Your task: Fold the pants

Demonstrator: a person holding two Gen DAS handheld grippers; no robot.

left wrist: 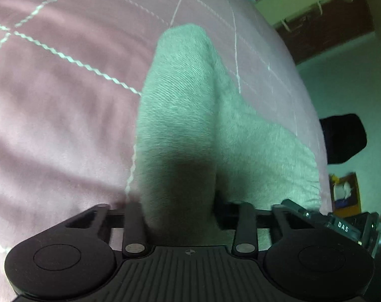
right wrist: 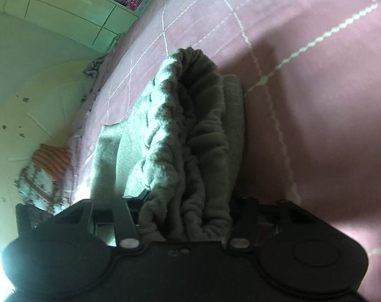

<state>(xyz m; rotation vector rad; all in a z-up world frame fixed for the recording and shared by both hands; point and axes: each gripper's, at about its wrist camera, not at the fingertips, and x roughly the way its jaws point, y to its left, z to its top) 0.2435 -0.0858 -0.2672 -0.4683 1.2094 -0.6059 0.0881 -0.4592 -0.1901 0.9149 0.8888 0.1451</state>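
Grey fleece pants lie on a pink bedsheet stitched with white lines. In the left wrist view a thick fold of the pants rises from the sheet and fills the space between the jaws of my left gripper, which is shut on it; the cloth hides the fingertips. In the right wrist view the gathered elastic waistband of the pants is bunched in several layers between the jaws of my right gripper, which is shut on it. The rest of the pants spreads flat to the left on the sheet.
The bed's edge curves down the right of the left wrist view, with a dark object and a small orange box on the floor beyond. In the right wrist view the bed edge runs along the left, with a striped cloth on the pale floor.
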